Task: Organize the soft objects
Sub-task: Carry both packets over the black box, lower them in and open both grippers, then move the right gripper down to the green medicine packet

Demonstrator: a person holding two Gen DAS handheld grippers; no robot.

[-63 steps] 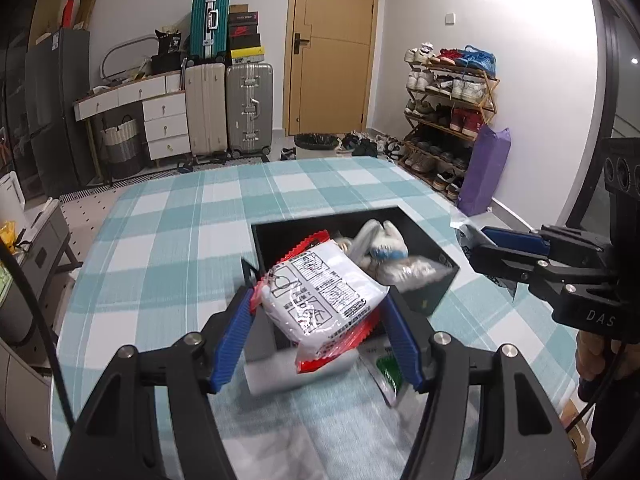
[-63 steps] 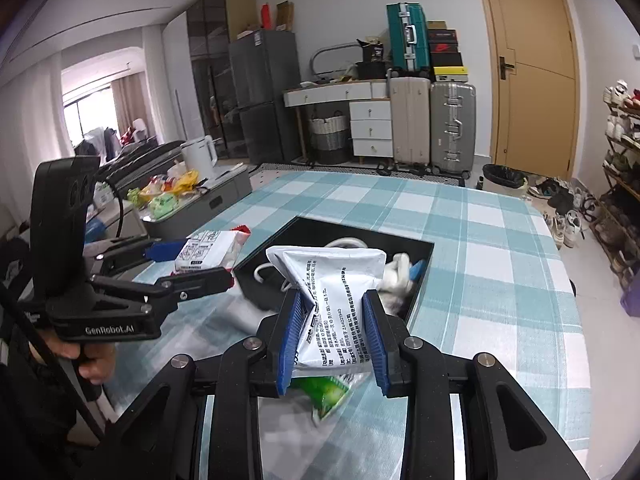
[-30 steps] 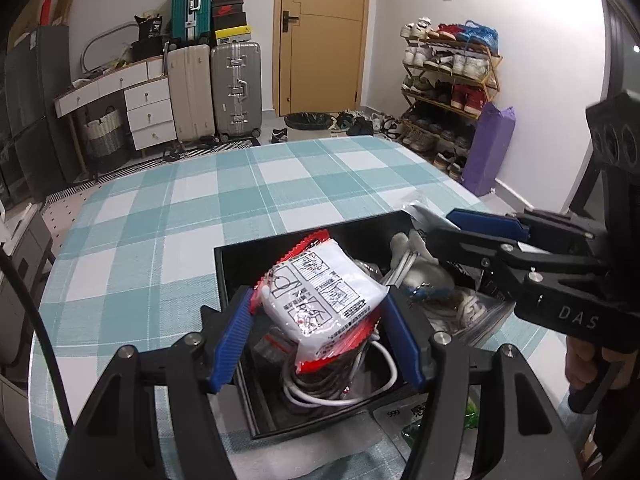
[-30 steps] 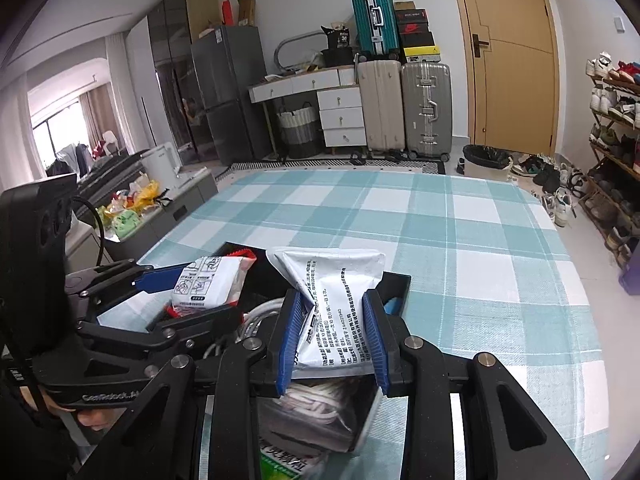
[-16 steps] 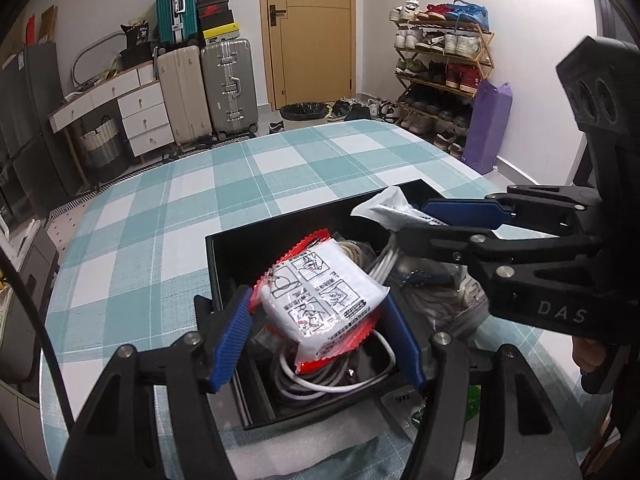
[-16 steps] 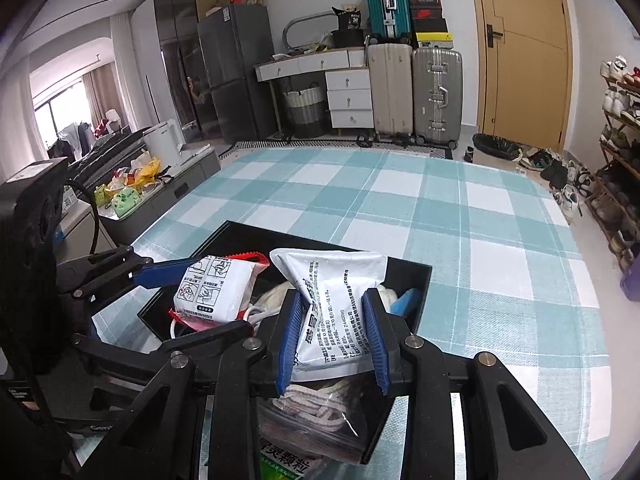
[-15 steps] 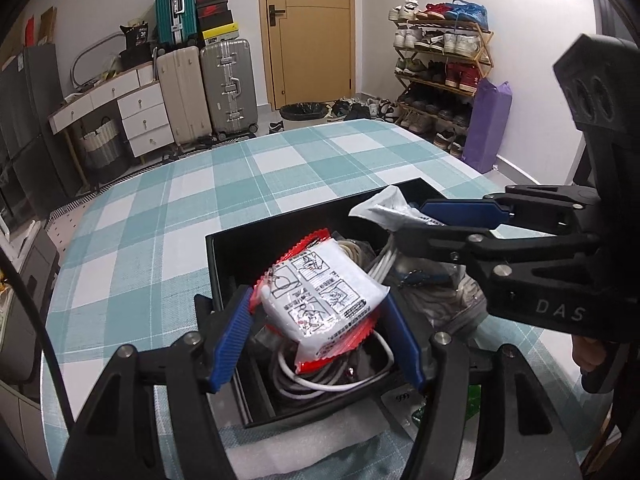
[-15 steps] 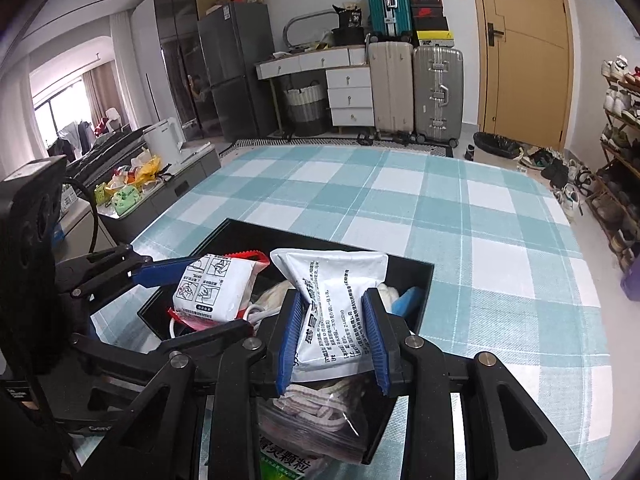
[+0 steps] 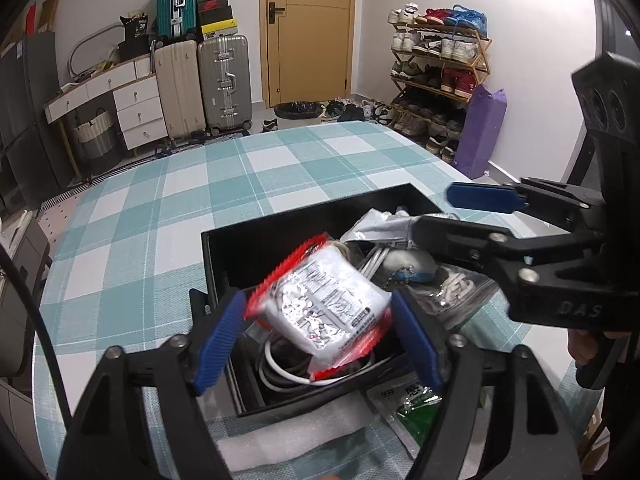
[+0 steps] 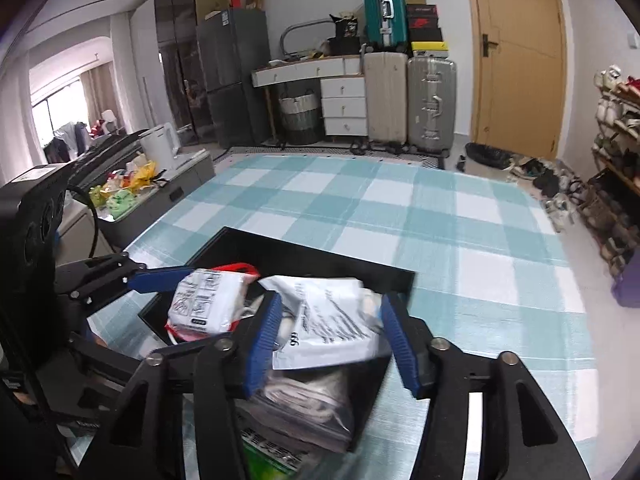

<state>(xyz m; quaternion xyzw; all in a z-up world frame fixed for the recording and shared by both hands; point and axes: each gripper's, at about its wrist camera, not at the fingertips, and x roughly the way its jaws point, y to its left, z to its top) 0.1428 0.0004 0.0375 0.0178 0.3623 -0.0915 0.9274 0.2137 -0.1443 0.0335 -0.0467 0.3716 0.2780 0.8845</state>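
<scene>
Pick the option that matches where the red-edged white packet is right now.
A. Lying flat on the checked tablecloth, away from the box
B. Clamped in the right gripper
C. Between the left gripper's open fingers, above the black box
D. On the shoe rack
C: the red-edged packet sits between the spread blue pads of the left gripper, directly over the black box.

My right gripper [image 10: 328, 336] hangs over a black box [image 10: 316, 254] on the checked tablecloth [image 10: 460, 240], its blue pads spread wide. A white printed packet [image 10: 332, 326] lies loose between them, blurred, over the box's contents; I cannot tell whether either pad touches it. To its left my left gripper [image 10: 160, 280] reaches in beside a red-edged white packet [image 10: 208, 304], one blue finger against its left side. A clear bag of pale stuff [image 10: 308, 412] bulges at the box's near end.
</scene>
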